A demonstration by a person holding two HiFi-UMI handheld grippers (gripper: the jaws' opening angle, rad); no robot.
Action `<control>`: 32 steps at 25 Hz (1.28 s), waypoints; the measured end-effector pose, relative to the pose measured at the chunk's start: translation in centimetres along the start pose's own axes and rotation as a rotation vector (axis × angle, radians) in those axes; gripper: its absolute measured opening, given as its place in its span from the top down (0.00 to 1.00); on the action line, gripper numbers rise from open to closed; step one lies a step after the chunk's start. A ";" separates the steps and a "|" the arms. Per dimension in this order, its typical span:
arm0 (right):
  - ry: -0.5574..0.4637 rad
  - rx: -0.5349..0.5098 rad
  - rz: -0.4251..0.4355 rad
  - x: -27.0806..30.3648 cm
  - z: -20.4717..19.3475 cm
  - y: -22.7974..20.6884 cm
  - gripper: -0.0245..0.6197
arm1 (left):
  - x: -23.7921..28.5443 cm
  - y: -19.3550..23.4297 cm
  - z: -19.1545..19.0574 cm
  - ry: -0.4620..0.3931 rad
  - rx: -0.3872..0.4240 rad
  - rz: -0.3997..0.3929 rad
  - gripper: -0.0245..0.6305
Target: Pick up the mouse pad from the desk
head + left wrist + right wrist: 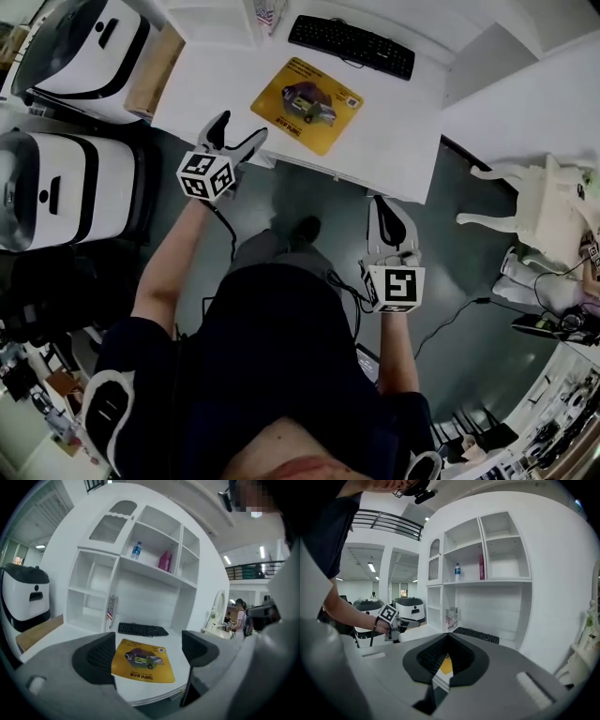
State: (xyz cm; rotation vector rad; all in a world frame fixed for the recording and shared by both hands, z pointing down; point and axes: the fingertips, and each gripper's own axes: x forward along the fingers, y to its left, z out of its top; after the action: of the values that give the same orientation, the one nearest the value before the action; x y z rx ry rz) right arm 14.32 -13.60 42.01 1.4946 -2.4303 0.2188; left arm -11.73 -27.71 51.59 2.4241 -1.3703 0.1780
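Note:
The yellow mouse pad (307, 91) with a printed picture lies flat on the white desk (394, 131), in front of the black keyboard (352, 45). My left gripper (239, 129) hovers at the desk's front-left edge, open and holding nothing. In the left gripper view the mouse pad (143, 660) shows between the spread jaws of the left gripper (147, 651), still some way ahead. My right gripper (386, 208) is shut, lower and off the desk's front edge, over the floor. In the right gripper view the right gripper (447, 641) has its jaws together, with a yellow sliver of the mouse pad (446, 665) behind them.
Two white and black machines (80, 47) (56, 187) stand left of the desk, beside a cardboard box (155, 66). A white shelf unit (154, 559) with two bottles rises behind the desk. A white figurine (548, 202) and cables lie on the floor at right.

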 end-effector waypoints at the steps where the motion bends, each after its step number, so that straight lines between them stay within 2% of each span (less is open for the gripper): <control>1: 0.007 0.001 0.005 0.5 -0.1 -0.4 0.96 | 0.9 0.7 -0.6 0.017 -0.024 0.002 0.26; 5: 0.034 0.013 0.009 2.4 -0.7 -1.4 0.96 | 4.2 3.7 -3.2 0.074 -0.126 0.005 0.27; 14: 0.103 0.064 -0.041 5.4 -2.0 -2.1 0.96 | 10.0 8.7 -9.7 0.227 -0.362 -0.023 0.27; 25: 0.155 0.102 -0.047 7.8 -3.2 -1.9 0.96 | 13.2 12.5 -14.7 0.338 -0.539 0.011 0.27; 32: 0.177 0.134 -0.041 8.7 -4.1 -2.0 0.96 | 14.3 13.3 -16.1 0.354 -0.633 0.029 0.29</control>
State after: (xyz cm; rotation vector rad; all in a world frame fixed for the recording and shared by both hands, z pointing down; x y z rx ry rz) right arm 13.07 -20.81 48.58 1.5085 -2.2824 0.4920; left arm -14.53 -39.74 73.74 1.7521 -1.0917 0.1432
